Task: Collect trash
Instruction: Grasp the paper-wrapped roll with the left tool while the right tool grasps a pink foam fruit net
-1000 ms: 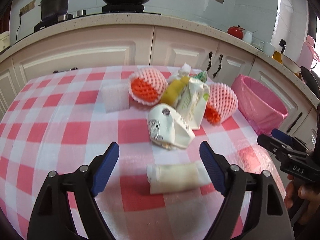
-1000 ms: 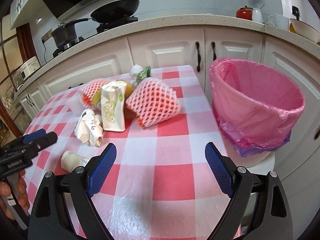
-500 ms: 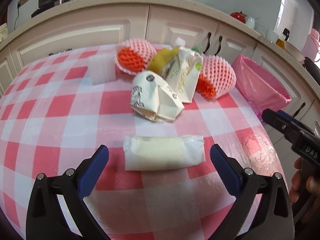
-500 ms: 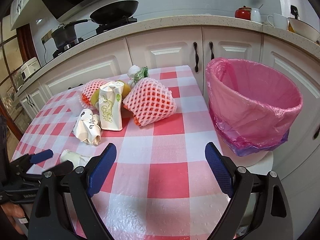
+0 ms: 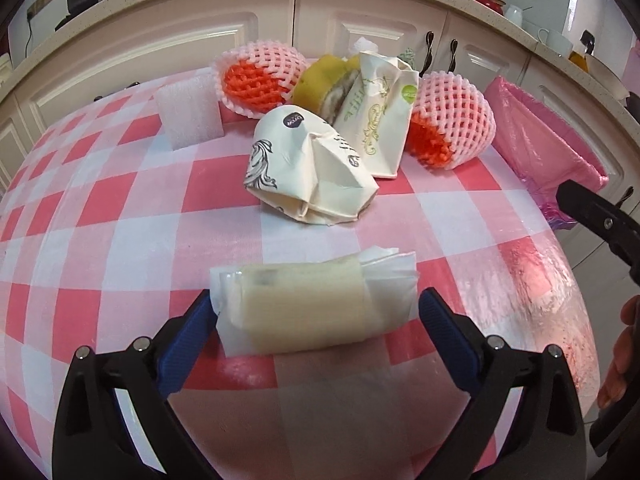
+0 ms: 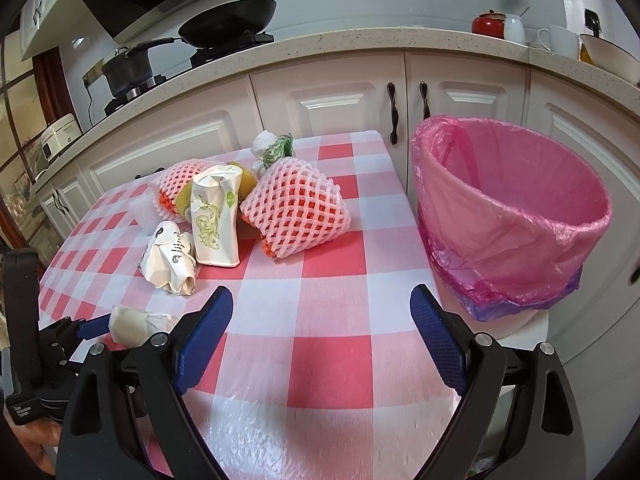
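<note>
A rolled cream and white wrapper (image 5: 312, 308) lies on the red-checked tablecloth (image 5: 120, 208), crosswise between the fingers of my left gripper (image 5: 315, 300). The left jaws stand wide: the left pad sits at the wrapper's end and a small gap shows at the right pad. From the right wrist view the same wrapper (image 6: 132, 326) lies low at the left. My right gripper (image 6: 321, 295) hangs open over bare cloth with nothing in it, left of the pink-lined bin (image 6: 512, 208).
Behind the wrapper lie a crumpled paper bag (image 5: 308, 172), a cream carton (image 5: 376, 116), two pink foam fruit nets (image 5: 260, 76) (image 5: 448, 120), a yellow peel (image 5: 320, 80) and a white foam block (image 5: 188, 114). The bin stands off the table's right edge. Cabinets run behind.
My left gripper has sunk and come forward over the wrapper, and its jaws have spread wider, so the wrapper now lies between them. The right gripper has stayed still.
</note>
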`<control>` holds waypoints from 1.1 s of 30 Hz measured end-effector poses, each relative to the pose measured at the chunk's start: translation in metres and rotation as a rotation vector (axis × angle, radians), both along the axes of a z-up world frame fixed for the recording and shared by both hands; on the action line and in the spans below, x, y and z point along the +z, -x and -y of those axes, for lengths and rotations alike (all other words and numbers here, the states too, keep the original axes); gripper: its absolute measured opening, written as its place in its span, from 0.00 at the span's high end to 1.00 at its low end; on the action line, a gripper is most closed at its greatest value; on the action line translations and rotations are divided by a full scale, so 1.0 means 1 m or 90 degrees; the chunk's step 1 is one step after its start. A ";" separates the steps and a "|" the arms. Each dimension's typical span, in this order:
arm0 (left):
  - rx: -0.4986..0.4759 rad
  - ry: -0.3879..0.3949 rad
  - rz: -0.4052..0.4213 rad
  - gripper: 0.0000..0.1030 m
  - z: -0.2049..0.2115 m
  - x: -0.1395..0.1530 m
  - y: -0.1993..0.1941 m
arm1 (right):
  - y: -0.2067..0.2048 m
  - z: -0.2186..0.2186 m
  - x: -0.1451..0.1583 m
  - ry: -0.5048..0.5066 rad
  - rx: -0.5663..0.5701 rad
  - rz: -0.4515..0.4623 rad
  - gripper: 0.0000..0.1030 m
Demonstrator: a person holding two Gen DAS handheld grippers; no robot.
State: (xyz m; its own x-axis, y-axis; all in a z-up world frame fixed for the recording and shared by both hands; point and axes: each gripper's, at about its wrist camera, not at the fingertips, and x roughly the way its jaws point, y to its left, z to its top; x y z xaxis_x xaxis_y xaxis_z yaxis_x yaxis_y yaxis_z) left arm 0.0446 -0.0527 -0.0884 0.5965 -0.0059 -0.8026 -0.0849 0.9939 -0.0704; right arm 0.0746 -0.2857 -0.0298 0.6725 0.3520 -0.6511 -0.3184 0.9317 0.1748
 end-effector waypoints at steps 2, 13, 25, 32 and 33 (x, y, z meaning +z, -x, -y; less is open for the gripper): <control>-0.002 -0.003 -0.001 0.08 -0.001 0.001 -0.002 | -0.004 -0.004 0.000 0.003 0.004 0.001 0.17; 0.007 0.006 0.012 0.13 -0.018 0.009 -0.005 | -0.043 -0.040 0.001 0.080 0.028 -0.005 0.17; 0.033 0.017 0.035 0.14 -0.039 0.021 -0.009 | -0.097 -0.074 -0.009 0.174 0.062 -0.018 0.17; 0.047 0.019 0.042 0.14 -0.049 0.027 -0.011 | -0.113 -0.082 -0.023 0.166 0.096 -0.052 0.35; 0.048 0.019 0.043 0.14 -0.049 0.027 -0.011 | -0.115 -0.082 -0.026 0.166 0.098 -0.057 0.37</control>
State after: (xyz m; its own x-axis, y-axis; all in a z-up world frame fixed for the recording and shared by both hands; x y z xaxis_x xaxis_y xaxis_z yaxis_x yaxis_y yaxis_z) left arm 0.0554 -0.0033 -0.0614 0.6484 0.0173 -0.7611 -0.1531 0.9823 -0.1081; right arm 0.1894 -0.2034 -0.0556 0.5605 0.2588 -0.7867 -0.4527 0.8912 -0.0294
